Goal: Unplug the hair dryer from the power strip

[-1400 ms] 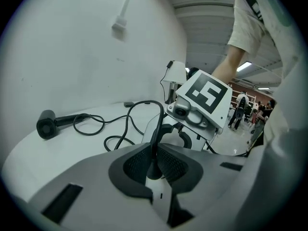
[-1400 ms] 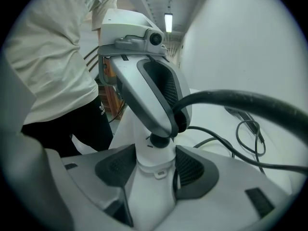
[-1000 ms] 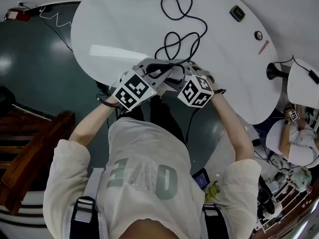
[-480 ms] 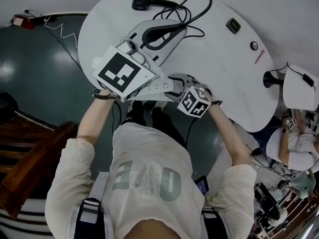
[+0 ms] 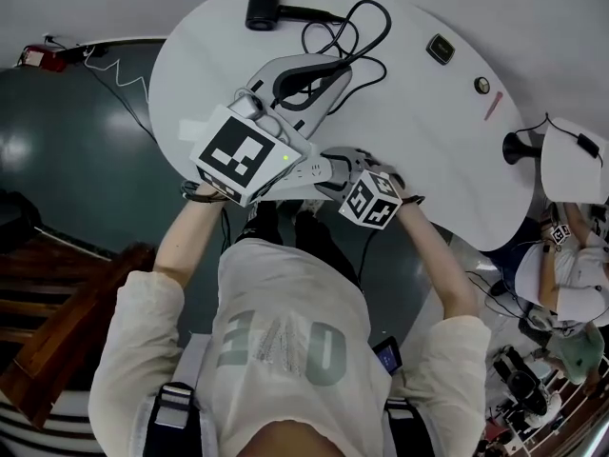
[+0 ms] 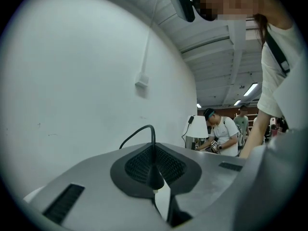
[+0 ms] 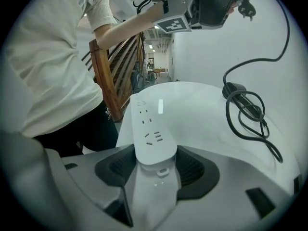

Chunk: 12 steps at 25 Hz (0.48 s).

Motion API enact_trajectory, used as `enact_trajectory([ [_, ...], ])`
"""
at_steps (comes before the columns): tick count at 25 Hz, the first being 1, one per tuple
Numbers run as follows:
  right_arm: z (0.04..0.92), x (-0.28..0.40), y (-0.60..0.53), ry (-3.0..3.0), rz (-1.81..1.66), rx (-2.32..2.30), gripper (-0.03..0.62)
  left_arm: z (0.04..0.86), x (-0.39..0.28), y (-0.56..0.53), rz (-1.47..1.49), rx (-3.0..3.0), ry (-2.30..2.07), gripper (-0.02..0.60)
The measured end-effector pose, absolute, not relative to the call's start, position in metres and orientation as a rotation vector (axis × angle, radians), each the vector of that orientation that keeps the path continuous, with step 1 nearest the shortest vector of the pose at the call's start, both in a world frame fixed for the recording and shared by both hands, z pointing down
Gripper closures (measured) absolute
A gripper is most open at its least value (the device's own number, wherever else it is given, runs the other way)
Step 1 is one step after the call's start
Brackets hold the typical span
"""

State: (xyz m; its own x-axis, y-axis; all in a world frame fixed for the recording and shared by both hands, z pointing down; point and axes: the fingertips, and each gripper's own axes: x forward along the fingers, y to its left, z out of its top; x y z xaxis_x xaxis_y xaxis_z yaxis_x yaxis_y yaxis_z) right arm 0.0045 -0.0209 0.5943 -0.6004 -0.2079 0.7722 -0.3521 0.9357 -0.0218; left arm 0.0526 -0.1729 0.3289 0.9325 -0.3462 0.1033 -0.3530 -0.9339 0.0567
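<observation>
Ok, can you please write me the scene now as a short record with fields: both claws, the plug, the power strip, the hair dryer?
left claw: shut on the black plug, raised above the table
right claw: shut on near end of the white power strip
sockets: all that show are empty
hair dryer: black, lying at the table's far side
cable: loosely looped on the table
task state: plug already out

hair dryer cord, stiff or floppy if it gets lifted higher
Likely floppy: the cord sags in a loose arc from the plug in the left gripper and lies in slack loops on the table. Probably light, though the hair dryer end may drag.
</observation>
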Motion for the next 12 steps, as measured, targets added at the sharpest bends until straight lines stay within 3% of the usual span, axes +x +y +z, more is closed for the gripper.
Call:
enact_trajectory([
  [5, 0.595, 0.005, -0.022, -2.231, 0.223, 0.409, 0.332, 0.403, 0.064, -0.182, 0.478, 3.014, -0.592, 0.56],
  [12, 0.595, 0.004, -0.022, -2.247, 0.231, 0.421, 0.33, 0.495, 0.073, -0.163, 0.672, 2.846, -0.492, 0.56],
])
